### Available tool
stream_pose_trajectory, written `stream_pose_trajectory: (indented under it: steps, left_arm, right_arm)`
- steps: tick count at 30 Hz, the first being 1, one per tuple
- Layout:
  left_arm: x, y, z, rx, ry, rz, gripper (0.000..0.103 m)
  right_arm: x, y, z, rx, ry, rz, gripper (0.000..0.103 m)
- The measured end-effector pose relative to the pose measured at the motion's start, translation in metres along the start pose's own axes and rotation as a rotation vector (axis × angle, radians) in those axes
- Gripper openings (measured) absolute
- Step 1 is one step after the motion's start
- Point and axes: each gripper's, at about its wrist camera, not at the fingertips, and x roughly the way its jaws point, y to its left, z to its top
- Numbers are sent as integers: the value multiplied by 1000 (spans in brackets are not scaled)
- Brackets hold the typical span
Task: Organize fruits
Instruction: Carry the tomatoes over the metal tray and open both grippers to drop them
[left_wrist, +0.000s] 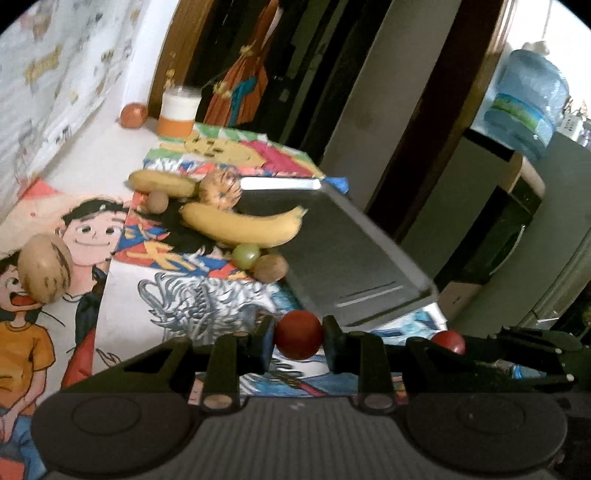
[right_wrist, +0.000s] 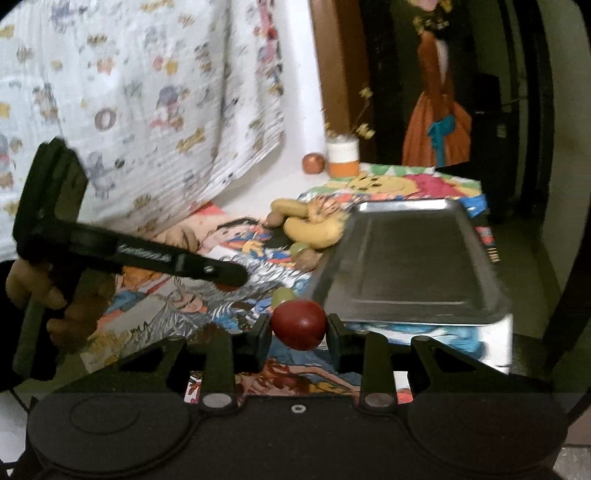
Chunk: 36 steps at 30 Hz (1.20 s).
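Leftmost, well left of the metal tray (left_wrist: 354, 254), a speckled tan fruit (left_wrist: 45, 272) lies on the cartoon-printed worktop (left_wrist: 122, 299). Nearer the tray, two bananas (left_wrist: 243, 225), a green grape (left_wrist: 245, 254) and a brown nut-like fruit (left_wrist: 270, 268) crowd just beside its left edge. Below the tray's near left corner, the left gripper (left_wrist: 298, 338) is clamped on a red cherry tomato (left_wrist: 298, 334). Right again, the right gripper (right_wrist: 299, 330) pinches another red tomato (right_wrist: 299, 325) just before the tray's near rim.
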Motion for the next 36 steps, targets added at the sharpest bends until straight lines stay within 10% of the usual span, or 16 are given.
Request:
stream_pose_trajectory:
  steps: [14,23,36]
  left_arm:
    - [-23,-49,68,53,-115,-3,30]
    - [37,-33,139,40,-143,66,30]
    - [159,27,150,3,-8,77,30]
  right_arm:
    - [-39,-41,100,-120,-77,9,34]
    - [54,-96,184,-28,-32,14,34]
    - [199,-142,143,-181,97,-53,34]
